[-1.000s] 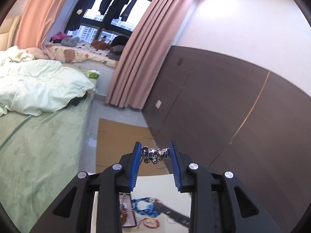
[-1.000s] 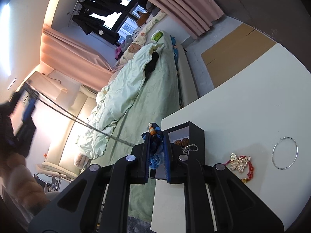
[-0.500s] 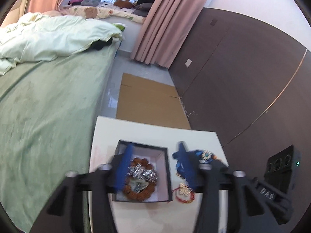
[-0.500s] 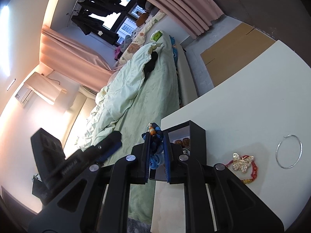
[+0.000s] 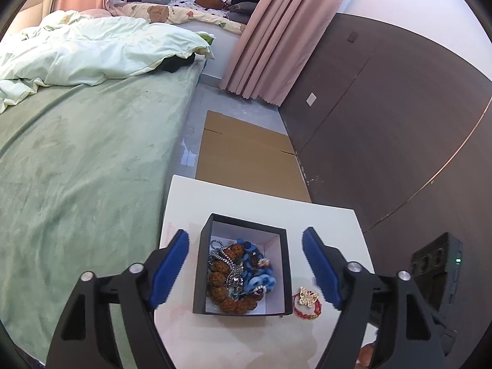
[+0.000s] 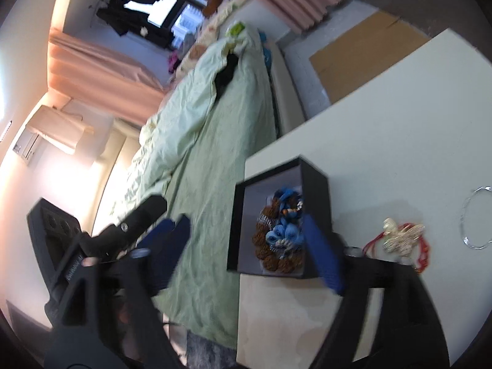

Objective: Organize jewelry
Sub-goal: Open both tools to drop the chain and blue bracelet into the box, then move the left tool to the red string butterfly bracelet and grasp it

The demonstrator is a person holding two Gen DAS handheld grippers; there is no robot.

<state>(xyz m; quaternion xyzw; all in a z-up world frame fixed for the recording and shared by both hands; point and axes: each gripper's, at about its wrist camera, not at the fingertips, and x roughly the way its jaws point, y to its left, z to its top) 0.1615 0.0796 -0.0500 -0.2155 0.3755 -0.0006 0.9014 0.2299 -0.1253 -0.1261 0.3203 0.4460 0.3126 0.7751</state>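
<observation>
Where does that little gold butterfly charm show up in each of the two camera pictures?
Left wrist view: gold butterfly lies low, right of centre, on the table beside the black box.
Right wrist view: butterfly at right, blurred, right of the same box.
Shared landmark: the black box.

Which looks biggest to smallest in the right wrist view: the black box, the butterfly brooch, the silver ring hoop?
1. black box, clearly the largest.
2. and 3. silver hoop and butterfly brooch look alike in extent; the hoop is cut by the picture's edge, so I do not rank them.
</observation>
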